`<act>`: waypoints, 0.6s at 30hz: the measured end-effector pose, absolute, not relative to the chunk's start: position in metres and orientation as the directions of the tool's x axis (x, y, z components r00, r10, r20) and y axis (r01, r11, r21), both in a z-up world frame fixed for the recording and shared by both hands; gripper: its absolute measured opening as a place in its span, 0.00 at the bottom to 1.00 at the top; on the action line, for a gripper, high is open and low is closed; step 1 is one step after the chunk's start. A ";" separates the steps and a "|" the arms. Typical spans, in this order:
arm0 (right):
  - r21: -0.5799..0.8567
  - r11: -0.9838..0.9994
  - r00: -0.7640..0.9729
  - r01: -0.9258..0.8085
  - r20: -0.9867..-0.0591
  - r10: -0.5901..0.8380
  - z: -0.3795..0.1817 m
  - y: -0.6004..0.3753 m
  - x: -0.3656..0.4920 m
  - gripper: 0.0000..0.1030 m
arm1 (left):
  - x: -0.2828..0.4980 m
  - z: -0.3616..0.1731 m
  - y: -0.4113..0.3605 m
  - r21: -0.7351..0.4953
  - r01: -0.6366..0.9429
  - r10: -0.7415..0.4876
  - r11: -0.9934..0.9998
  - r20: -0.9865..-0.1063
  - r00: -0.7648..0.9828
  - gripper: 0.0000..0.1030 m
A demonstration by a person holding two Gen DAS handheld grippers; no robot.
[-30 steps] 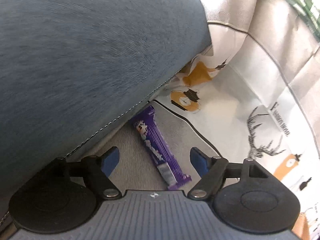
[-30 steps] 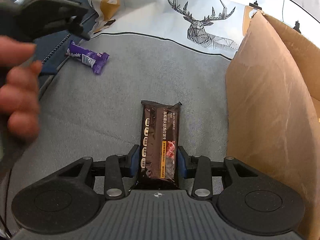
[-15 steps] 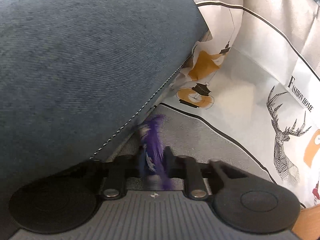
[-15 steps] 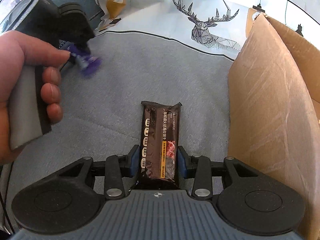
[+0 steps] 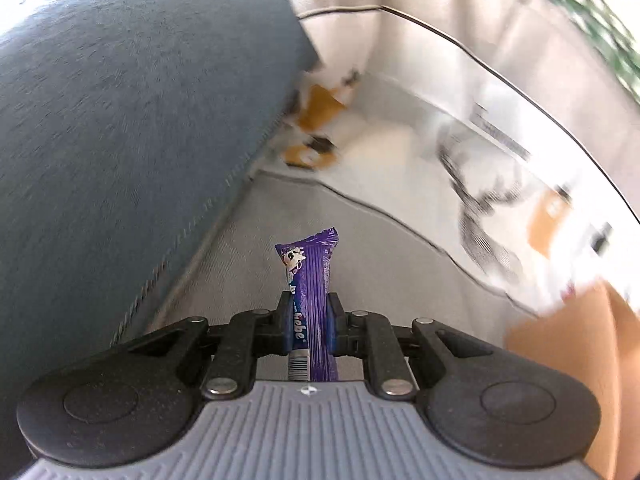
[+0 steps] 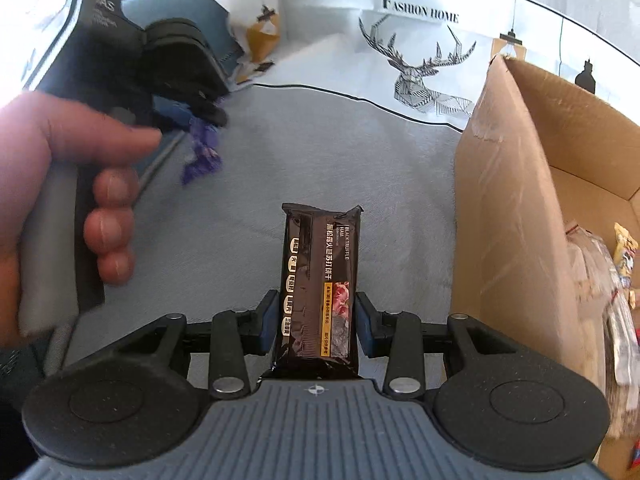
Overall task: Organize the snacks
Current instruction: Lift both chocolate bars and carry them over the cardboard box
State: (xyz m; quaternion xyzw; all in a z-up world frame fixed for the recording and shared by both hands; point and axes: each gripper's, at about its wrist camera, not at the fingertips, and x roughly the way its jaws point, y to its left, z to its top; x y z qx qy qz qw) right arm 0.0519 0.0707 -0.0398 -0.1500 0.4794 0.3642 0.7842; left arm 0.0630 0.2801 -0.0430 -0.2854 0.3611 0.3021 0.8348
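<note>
My left gripper (image 5: 308, 320) is shut on a slim purple snack bar (image 5: 310, 276), which sticks up and forward from between the pads, clear of the grey seat fabric. In the right wrist view the same purple bar (image 6: 202, 152) hangs blurred under the left gripper (image 6: 200, 114), held by a person's hand (image 6: 60, 184). My right gripper (image 6: 316, 320) is shut on a dark brown cracker pack (image 6: 320, 280) with a yellow label, held lengthwise above the seat. An open cardboard box (image 6: 512, 208) stands just to the right.
A blue cushion (image 5: 120, 140) fills the left of the left wrist view. White printed fabric with a deer (image 6: 428, 68) covers the seat back. Several snack packs (image 6: 616, 300) lie inside the box. Grey seat fabric (image 6: 320, 152) spreads between both grippers.
The left gripper went from open around the purple bar lying on the seat to shut on it, and has lifted it off the fabric. The right gripper has risen a little with its pack.
</note>
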 end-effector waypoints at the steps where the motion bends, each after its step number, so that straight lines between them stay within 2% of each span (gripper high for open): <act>1: 0.119 0.689 0.276 -0.715 -0.857 0.435 -0.036 0.067 0.047 0.40 | 0.056 -0.039 0.272 -0.264 -0.694 0.284 0.670 -0.772 0.568 0.16; 10: 0.157 0.681 0.337 -0.716 -0.775 0.534 0.013 0.015 0.015 0.40 | -0.012 0.003 0.201 -0.270 -0.561 0.244 0.782 -0.697 0.675 0.16; 12: 0.151 0.686 0.371 -0.712 -0.748 0.550 0.026 -0.002 0.010 0.40 | -0.031 0.012 0.186 -0.312 -0.535 0.216 0.785 -0.670 0.710 0.16; 18: 0.142 0.696 0.473 -0.704 -0.637 0.609 0.058 -0.066 -0.003 0.40 | -0.073 0.021 0.133 -0.268 -0.455 0.196 0.849 -0.640 0.742 0.16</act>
